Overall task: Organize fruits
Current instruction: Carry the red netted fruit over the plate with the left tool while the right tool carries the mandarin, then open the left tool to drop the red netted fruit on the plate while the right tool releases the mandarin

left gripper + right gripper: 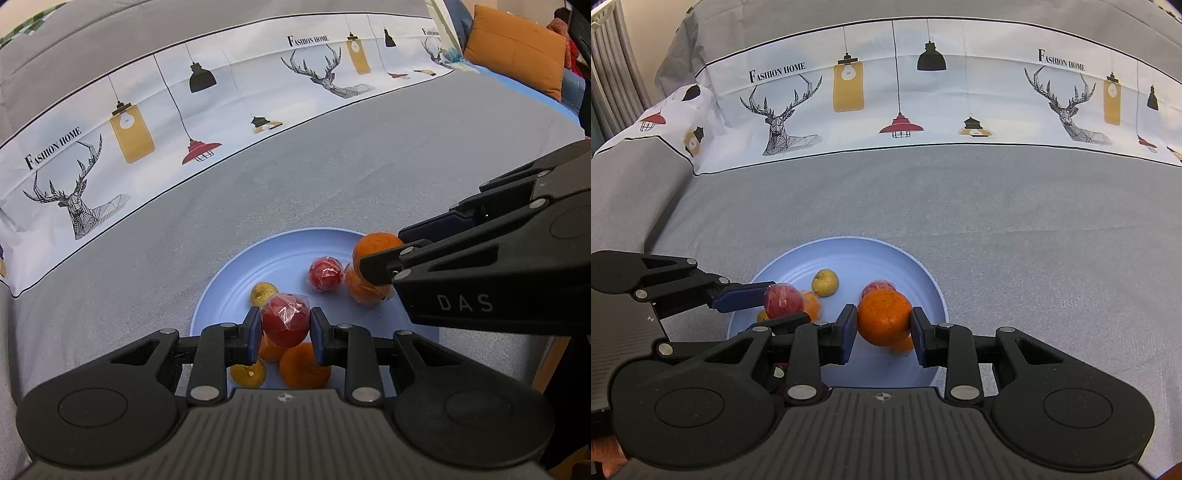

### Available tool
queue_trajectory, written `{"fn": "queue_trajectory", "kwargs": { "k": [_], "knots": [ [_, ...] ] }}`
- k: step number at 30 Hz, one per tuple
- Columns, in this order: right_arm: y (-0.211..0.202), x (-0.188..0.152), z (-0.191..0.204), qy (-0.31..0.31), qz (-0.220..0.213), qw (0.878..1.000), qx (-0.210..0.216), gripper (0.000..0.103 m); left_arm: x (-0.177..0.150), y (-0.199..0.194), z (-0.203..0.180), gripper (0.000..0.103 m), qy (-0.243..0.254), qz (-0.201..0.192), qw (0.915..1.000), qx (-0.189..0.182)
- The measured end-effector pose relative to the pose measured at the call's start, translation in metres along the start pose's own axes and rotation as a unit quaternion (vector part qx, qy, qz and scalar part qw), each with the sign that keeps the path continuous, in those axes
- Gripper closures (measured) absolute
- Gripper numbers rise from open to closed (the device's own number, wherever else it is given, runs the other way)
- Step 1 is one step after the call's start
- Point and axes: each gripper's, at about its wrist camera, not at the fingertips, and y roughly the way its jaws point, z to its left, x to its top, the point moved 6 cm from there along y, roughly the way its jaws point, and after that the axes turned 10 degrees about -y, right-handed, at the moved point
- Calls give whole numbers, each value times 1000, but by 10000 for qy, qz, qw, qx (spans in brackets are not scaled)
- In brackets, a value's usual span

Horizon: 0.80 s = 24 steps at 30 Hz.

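A light blue plate [236, 280] lies on the grey cloth and holds several fruits. My left gripper [284, 326] is shut on a red apple wrapped in plastic [285, 319], held just above the plate; it also shows in the right wrist view [783, 301]. My right gripper [884, 326] is shut on an orange [884, 317], held over the plate's right side; it shows in the left wrist view [375, 245] too. On the plate lie another wrapped red apple [325, 274], oranges [304, 365] and small yellow fruits [263, 292].
The grey cloth [1015, 229] spreads around the plate, with a white printed band of deer and lamps [897, 92] at the far edge. An orange cushion [517, 48] sits at the far right. The table edge drops off to the left in the right wrist view.
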Motion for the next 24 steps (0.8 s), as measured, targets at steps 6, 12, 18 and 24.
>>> {"fn": "queue_trajectory", "kwargs": {
  "k": [6, 12, 18, 24],
  "knots": [
    [0, 1, 1, -9, -17, 10000, 41, 70, 0, 0, -1, 73, 0, -5, 10000, -18],
    [-2, 3, 4, -17, -72, 9999, 130, 70, 0, -1, -4, 73, 16, -6, 10000, -53],
    [-2, 5, 6, -8, -100, 9997, 211, 70, 0, -1, -5, 72, 37, 14, 10000, -84],
    [-1, 5, 12, -29, -58, 9992, 402, 69, -1, 0, -6, 44, 115, 42, 9999, -101]
  ]
}}
